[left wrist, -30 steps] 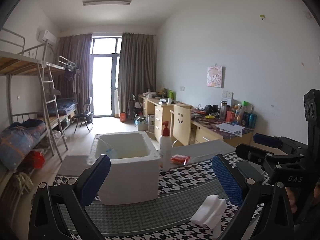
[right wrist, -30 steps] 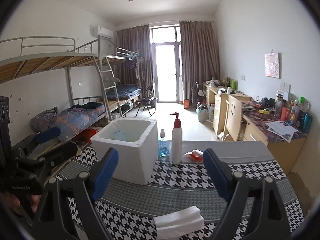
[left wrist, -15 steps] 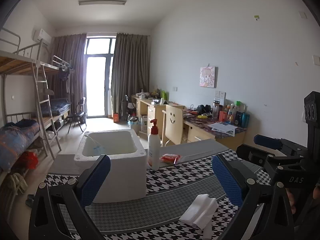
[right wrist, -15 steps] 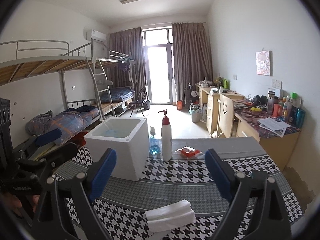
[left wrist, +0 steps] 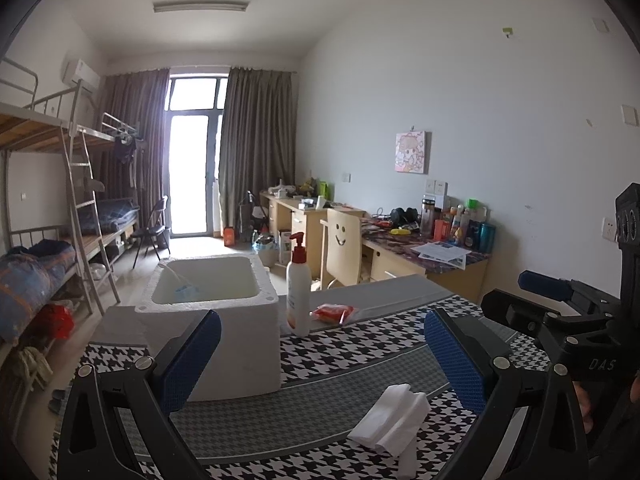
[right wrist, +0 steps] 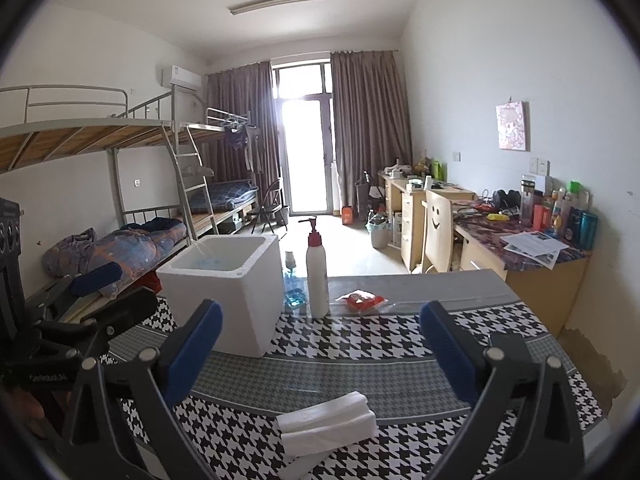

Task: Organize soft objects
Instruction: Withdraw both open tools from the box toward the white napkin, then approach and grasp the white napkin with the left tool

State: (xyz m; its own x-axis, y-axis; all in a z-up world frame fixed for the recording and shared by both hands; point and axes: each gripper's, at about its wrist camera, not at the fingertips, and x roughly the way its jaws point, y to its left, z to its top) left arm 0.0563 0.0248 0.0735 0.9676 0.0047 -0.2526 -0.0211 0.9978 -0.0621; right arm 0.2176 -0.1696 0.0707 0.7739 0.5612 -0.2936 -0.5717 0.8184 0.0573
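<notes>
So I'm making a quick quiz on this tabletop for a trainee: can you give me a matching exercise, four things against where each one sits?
Things:
1. folded white tissues
2. white foam box
3. pump bottle
4. red packet

Places:
A. far side, on the grey strip, right of the bottle
B. near edge, between the right gripper's opening jaws, untouched
C. upright, just right of the box
D. left part of the table, top open

Pairs: 1-B, 2-D, 3-C, 4-A
</notes>
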